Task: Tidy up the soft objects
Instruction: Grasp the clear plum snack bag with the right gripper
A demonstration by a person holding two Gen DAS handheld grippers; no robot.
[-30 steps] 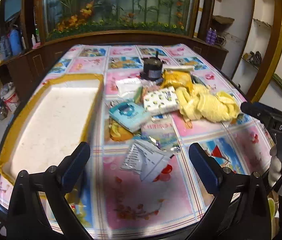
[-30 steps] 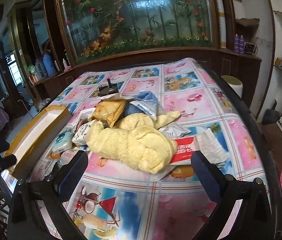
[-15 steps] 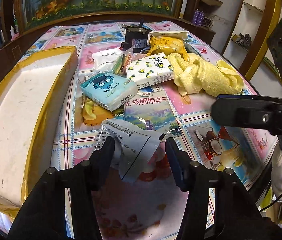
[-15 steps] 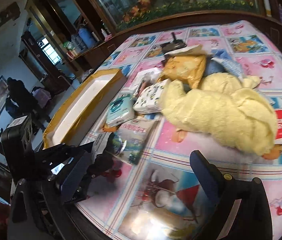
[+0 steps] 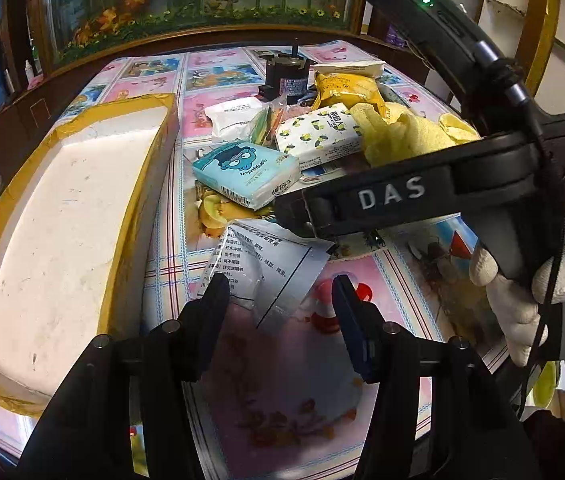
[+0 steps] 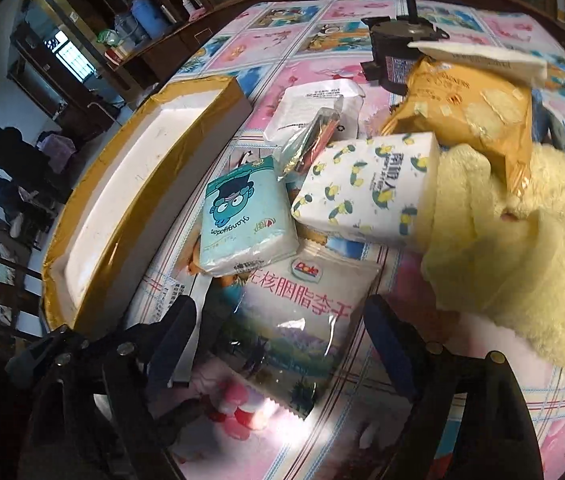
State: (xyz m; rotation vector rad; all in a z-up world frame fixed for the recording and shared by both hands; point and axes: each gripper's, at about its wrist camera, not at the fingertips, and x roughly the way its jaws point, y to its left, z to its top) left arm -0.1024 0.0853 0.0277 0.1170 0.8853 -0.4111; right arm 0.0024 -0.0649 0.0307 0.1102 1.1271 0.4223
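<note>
A pile of soft packs lies on the cartoon-print tablecloth. My left gripper [image 5: 278, 284] stands half open astride a white printed packet [image 5: 266, 264]; a gap shows at its right finger. Over a Dole fruit pouch [image 6: 302, 320] my right gripper [image 6: 278, 304] is closing, its pads clear of the pouch. Its black body marked DAS [image 5: 386, 196] crosses the left wrist view, held by a white-gloved hand [image 5: 522, 292]. Behind lie a blue tissue pack [image 6: 242, 224], a lemon-print tissue pack [image 6: 366, 188] and a yellow fleece cloth [image 6: 502, 264].
A white foam box with yellow-taped rim [image 5: 158, 152] fills the table's left side. At the back stand a black motor-like part [image 5: 282, 76], a yellow snack bag [image 5: 346, 88] and a white pouch [image 5: 234, 116]. A person [image 6: 6, 160] stands far off on the left.
My left jaws narrowed from wide to half and sank over the printed packet. My right gripper swung left from the yellow cloth, tipped down over the Dole pouch, and its jaws narrowed.
</note>
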